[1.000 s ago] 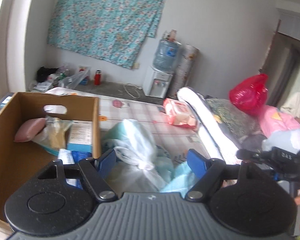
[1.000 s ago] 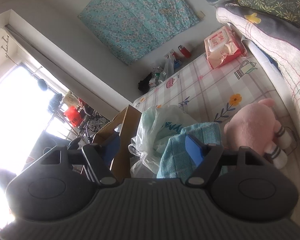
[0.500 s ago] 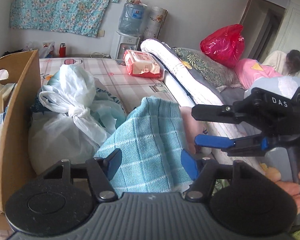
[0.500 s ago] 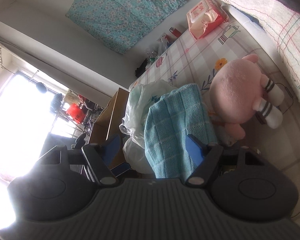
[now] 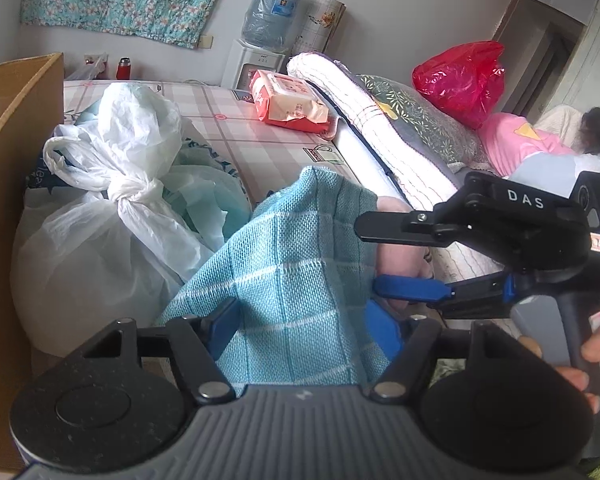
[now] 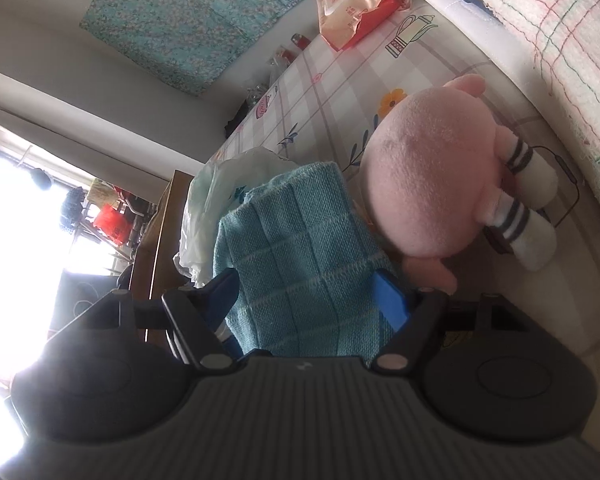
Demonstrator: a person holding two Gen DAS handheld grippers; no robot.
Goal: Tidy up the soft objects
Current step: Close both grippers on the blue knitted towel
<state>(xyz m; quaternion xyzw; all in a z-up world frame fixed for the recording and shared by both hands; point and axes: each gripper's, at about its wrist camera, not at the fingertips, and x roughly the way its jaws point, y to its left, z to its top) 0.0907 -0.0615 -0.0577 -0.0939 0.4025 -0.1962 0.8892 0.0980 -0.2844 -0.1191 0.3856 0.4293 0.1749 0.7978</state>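
Observation:
A teal checked towel (image 5: 292, 256) (image 6: 300, 240) stands bunched on the bed, between a knotted white plastic bag (image 5: 100, 220) and a pink plush toy (image 6: 432, 184). My left gripper (image 5: 300, 328) straddles the towel's near end; its jaws are opening and the cloth lies between the blue pads. From the right, my right gripper (image 6: 308, 296) (image 5: 364, 256) also has the towel between its wide-set fingers, with no clear squeeze on it. The plush lies just right of its right pad (image 6: 388, 300).
A cardboard box (image 5: 4, 200) stands at the left beside the bag. A red tissue pack (image 5: 288, 100) lies farther up the checked sheet. A rolled quilt (image 5: 380, 128) and pillows line the right side, with a red bag (image 5: 460, 80) and a person in pink (image 5: 540, 140) beyond.
Both grippers dropped toward the bed and closed in on the towel, which now fills the gap between each pair of fingers. The left view swung from the box to the towel.

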